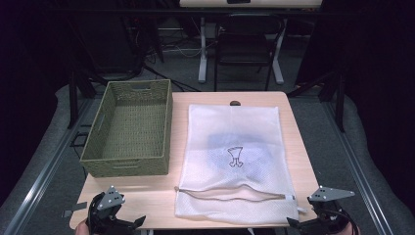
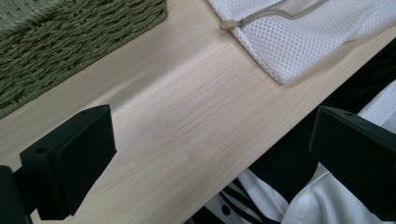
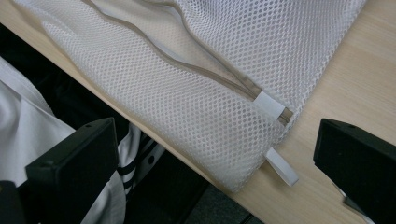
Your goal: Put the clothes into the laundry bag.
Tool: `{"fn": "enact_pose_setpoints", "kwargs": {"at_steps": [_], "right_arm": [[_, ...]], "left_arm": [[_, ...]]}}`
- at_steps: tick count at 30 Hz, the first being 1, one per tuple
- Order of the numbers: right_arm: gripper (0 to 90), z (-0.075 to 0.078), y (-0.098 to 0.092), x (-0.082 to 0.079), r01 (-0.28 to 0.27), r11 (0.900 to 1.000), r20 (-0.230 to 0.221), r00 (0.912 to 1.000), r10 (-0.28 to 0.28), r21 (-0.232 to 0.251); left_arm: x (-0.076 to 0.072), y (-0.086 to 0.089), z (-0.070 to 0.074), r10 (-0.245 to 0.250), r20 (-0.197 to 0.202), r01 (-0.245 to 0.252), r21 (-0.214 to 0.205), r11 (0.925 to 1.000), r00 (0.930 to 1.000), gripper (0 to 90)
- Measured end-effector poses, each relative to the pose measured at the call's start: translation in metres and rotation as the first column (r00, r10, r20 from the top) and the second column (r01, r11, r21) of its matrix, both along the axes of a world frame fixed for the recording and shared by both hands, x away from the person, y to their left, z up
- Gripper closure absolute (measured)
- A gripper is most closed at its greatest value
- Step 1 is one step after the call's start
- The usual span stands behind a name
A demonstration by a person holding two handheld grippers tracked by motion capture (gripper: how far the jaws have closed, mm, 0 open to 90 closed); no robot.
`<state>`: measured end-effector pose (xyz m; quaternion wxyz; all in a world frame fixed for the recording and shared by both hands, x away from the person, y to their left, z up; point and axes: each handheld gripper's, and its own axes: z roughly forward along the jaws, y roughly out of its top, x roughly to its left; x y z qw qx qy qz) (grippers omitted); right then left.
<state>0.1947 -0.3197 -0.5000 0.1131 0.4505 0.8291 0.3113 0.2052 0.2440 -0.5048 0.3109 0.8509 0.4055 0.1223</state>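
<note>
1. Farthest left, a woven olive-green basket [image 1: 128,131] stands on the left part of the light wooden tabletop [image 1: 147,193], its left side overhanging the tabletop's edge. It has handle slots in its walls, and its inside looks bare.
2. Near the front left corner, the left gripper [image 1: 128,224] hovers at the tabletop's near edge, with a grey three-cornered plate on top. In the left gripper view its black fingers [image 2: 70,161] stand wide apart, released, with bare wood between them and nothing held.
3. Just right of the basket, a white mesh laundry bag [image 1: 234,161] lies flat along the tabletop, covering most of its right half and reaching the front edge. A dark, bluish shape shows faintly through the mesh in its middle, and a small black outline drawing is printed there.
4. Across the bag's near end runs a beige zipper [image 3: 201,65], parted so the opening gapes a little; a white tab [image 3: 270,103] sits at its right end, and a white loop [image 3: 281,166] sticks out of the corner seam.
5. At the front right corner, the right gripper [image 1: 306,225] hovers just beside the bag's corner. Its fingers [image 3: 74,163] are likewise spread and released, grasping nothing.
</note>
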Motion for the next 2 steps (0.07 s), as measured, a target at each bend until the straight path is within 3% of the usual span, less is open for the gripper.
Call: {"fn": "enact_pose_setpoints", "kwargs": {"at_steps": [2], "right_arm": [[0.0,-0.0004,0.0006,0.0008,-0.008,0.9999,-0.001,1.0000,0.008,-0.009]], "left_arm": [[0.0000,0.0003,-0.0002,-0.005,0.005,0.005,-0.003,1.0000,1.0000,0.2]]}}
